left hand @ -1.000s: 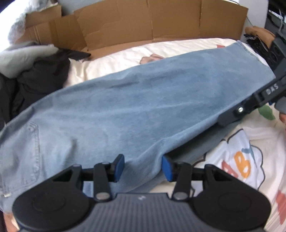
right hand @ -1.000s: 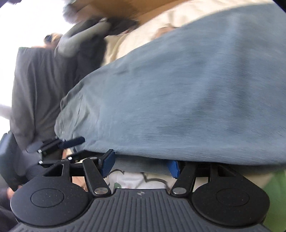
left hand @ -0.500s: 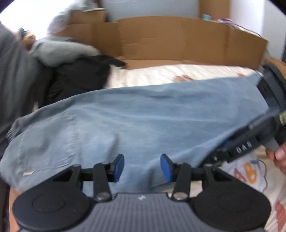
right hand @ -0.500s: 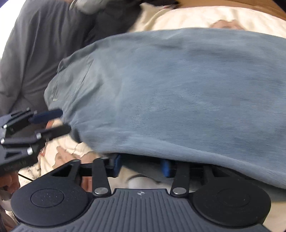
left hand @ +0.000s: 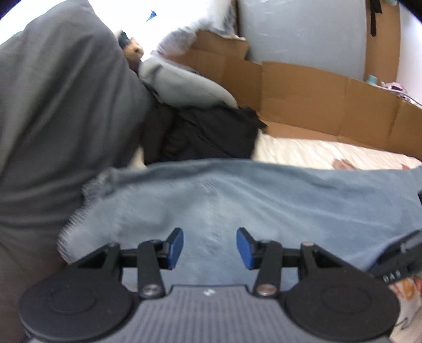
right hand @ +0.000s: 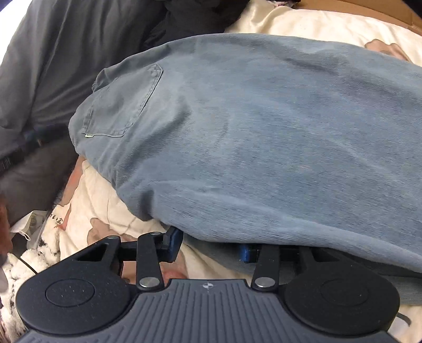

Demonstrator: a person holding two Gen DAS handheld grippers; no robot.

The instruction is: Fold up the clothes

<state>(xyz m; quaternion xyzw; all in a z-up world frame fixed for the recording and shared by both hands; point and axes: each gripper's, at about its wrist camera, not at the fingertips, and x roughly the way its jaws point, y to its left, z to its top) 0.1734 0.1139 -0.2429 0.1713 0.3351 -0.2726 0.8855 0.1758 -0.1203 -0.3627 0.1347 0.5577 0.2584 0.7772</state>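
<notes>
The right tool (right hand: 208,248), its jaws just narrowed to a part gap, sits under the near edge of the jeans (right hand: 263,137) on the bed (right hand: 303,23), grip hidden, while the left tool (left hand: 209,246) hovers part-open over them, empty.

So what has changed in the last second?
The right claw has just been closing, with the jeans' lower edge between its pads. The left view has swung away from the right claw toward the grey bedding. The left claw kept its gap, gripping nothing. The jeans still lie flat.
</notes>
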